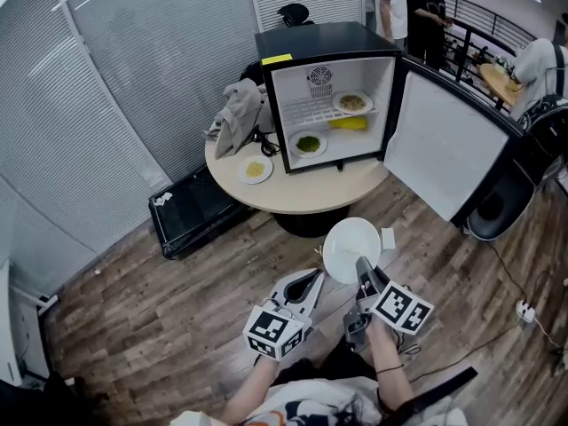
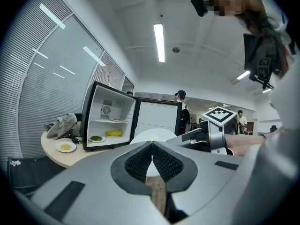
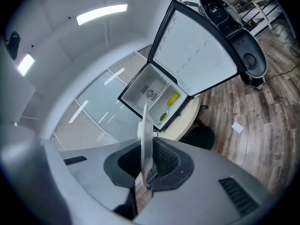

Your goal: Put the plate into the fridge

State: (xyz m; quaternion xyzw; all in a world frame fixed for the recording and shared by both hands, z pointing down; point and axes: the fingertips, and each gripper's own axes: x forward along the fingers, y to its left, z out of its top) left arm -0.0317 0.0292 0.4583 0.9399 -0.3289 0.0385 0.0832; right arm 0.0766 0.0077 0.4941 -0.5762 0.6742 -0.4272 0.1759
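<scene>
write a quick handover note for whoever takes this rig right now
Left claw: shut, empty.
Right claw: shut on the rim of the empty white plate, over the floor, short of the round table.
Fridge stands on that table, door open; food plate on its shelf, greens plate below.
Done: plate picked up, door open.
Left: carry it over, set it inside, let go.

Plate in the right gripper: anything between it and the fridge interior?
Nothing visible. The door is swung open, and only floor and the table edge lie between the plate and the fridge. Inside, a dish of greens sits low, a second dish on the shelf; the shelf's left looks free.
</scene>
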